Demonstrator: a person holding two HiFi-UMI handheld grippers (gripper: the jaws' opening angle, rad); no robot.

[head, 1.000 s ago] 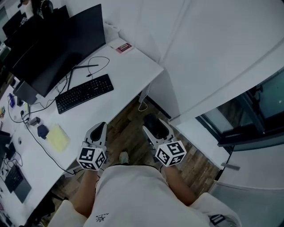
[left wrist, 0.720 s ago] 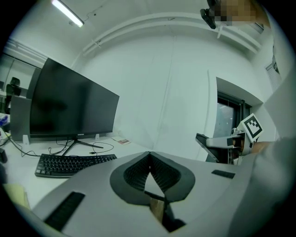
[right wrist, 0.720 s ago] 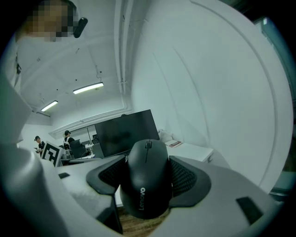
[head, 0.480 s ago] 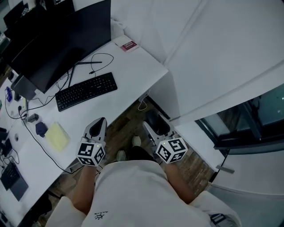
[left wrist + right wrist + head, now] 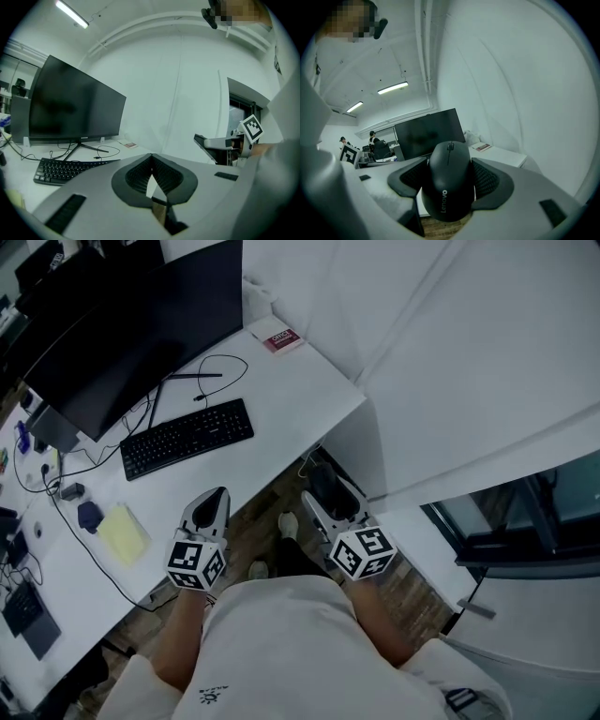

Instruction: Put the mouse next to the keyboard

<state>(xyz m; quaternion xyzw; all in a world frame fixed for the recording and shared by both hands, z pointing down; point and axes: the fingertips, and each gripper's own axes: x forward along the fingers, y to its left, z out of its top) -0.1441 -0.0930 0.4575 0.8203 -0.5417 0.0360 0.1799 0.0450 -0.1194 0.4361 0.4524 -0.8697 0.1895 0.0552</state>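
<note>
the right gripper (image 5: 328, 499) stays clamped on the black mouse (image 5: 449, 180), held over the wood floor (image 5: 265, 507) just off the desk (image 5: 300, 381) edge, well apart from the keyboard (image 5: 187, 438). the left gripper (image 5: 216, 502) has its jaws together on nothing. since a second ago little has changed; the desk only sits slightly further right in the head view. there the mouse is hard to make out, and the monitor (image 5: 131, 324) is cut off at the top.

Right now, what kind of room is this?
Probably an office. There is a long white desk with a big monitor and a keyboard, and the right gripper view shows people at more desks farther back.
</note>
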